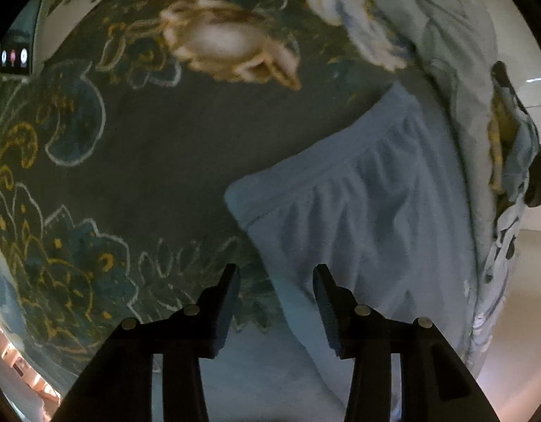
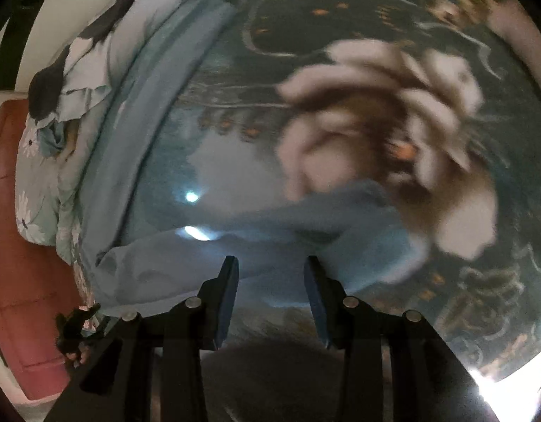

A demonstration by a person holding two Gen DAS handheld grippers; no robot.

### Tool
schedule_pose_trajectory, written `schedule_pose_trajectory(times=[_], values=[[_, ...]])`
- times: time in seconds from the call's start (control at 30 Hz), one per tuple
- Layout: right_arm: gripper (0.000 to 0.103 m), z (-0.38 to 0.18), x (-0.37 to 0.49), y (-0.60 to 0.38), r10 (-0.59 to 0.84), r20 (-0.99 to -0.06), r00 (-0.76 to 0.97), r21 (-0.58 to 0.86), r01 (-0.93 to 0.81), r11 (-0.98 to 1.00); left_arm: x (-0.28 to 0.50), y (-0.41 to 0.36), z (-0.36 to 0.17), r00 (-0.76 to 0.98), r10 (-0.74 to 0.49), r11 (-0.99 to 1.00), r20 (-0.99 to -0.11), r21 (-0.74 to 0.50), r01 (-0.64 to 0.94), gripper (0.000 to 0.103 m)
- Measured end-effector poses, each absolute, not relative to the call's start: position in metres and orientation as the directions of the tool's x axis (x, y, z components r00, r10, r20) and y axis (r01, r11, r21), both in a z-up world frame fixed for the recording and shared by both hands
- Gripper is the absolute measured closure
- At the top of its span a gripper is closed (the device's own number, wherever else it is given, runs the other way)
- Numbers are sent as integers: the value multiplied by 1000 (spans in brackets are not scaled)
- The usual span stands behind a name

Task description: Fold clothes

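**Both claws wide over the blue garment on the floral bedspread**

A pale blue, soft-looking garment with a gathered band [image 1: 358, 211] lies on a dark teal bedspread printed with large cream, gold and blue flowers [image 1: 158, 147]. In the left wrist view the garment fills the right half of the bed surface, its band running diagonally from the lower middle up towards the right, with soft pleats falling below it. The left claw [image 1: 277, 274] hangs just above the garment's left edge; its two dark fingers stand well apart with nothing between them, the right finger over blue cloth, the left one over the bedspread.

Beyond the garment, along the right edge of the bed, runs a light blue-green quilt with a daisy print [image 1: 457, 81], bunched into a ridge.

In the right wrist view, which is blurred, another part of the same pale blue garment [image 2: 305, 225] stretches across the bedspread [image 2: 481, 299] just ahead of the right claw [image 2: 271, 263]. That claw is also spread wide and grips nothing. The daisy quilt [image 2: 94, 81] lies heaped at the left, next to a reddish-brown padded surface [image 2: 20, 246].
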State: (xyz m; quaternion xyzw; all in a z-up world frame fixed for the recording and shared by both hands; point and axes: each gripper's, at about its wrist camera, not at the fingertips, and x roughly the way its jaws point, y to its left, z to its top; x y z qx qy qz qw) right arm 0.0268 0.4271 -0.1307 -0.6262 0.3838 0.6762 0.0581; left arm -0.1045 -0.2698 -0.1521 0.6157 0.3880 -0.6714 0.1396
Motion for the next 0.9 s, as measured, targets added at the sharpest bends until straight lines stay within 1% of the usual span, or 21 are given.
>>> schedule_pose_trajectory(times=[0.17,0.33,0.57,0.7,0.9], values=[[63,-132,66,452,-373,-907,-196,408,-631,-660,-95,-274,-159,-214,312,-651,-926,-372,661,56],[63,-126,92,471,-390,-880,-271,460,-690,-559,-97,-276,-160,-204,316,-655,-927,-369,660,56],[63,-123,68,468,-408,-865,-291,478,-727,-494,-104,-272,-162,-190,305,-669,-933,-352,655,56],[63,-132,61,470,-381,-892,-245,403,-813,-421,-107,-272,-163,-189,305,-671,-933,-352,652,55],[63,-139,53,466,-305,-943,-136,278,-825,-492,-111,-270,-164,-187,306,-677,-934,-351,647,52]])
